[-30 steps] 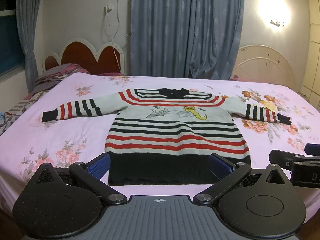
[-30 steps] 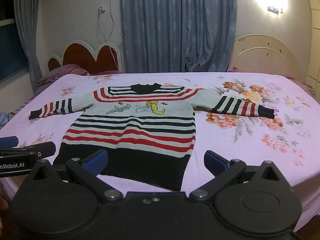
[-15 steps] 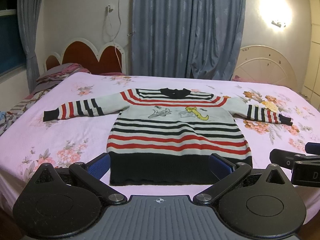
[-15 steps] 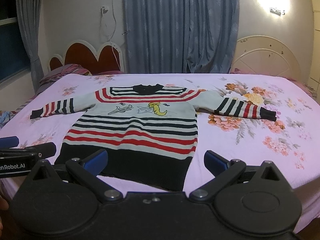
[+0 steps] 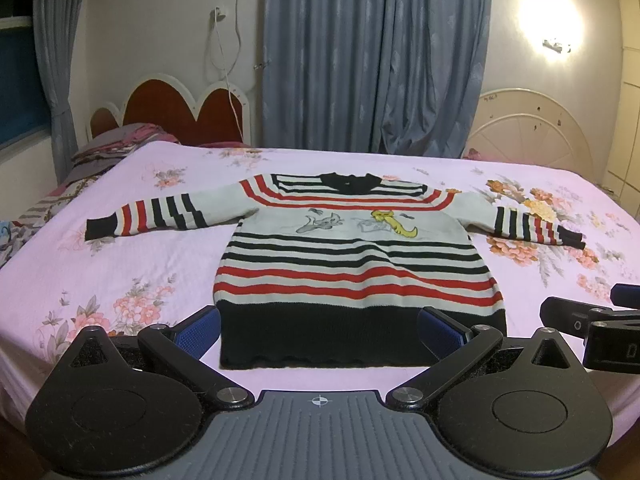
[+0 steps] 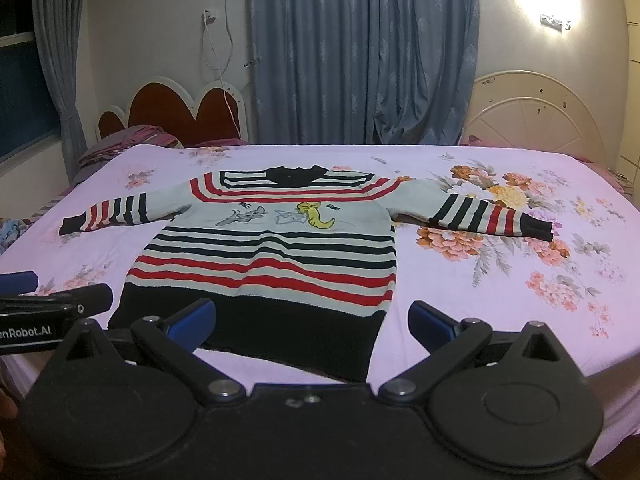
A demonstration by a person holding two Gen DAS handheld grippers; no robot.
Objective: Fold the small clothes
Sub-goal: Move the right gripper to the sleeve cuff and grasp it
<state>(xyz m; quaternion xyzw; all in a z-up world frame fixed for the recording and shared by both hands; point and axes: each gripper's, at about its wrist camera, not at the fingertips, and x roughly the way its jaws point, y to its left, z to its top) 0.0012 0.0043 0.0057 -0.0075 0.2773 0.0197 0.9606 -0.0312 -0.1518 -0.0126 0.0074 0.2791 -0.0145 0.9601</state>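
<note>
A striped knit sweater [image 5: 352, 264] with a scalloped black hem lies flat, sleeves outspread, on a floral pink bedsheet [image 5: 132, 264]; left gripper [image 5: 320, 330] and right gripper [image 6: 310, 320] hover wide-jawed, empty

Both wrist views look forward along their own open claw from the near edge of the bed [image 5: 120, 264], low over it and facing the curtains [image 5: 376, 56] on the far wall. The left claw [image 5: 319, 330] sits squarely before the sweater [image 5: 356, 256] hem, while the right claw [image 6: 311, 322] stands further right, with the hem ahead and to its left. They share the whole sweater, bed and headboard [image 6: 172, 112], and each catches the other claw at its inner edge.
</note>
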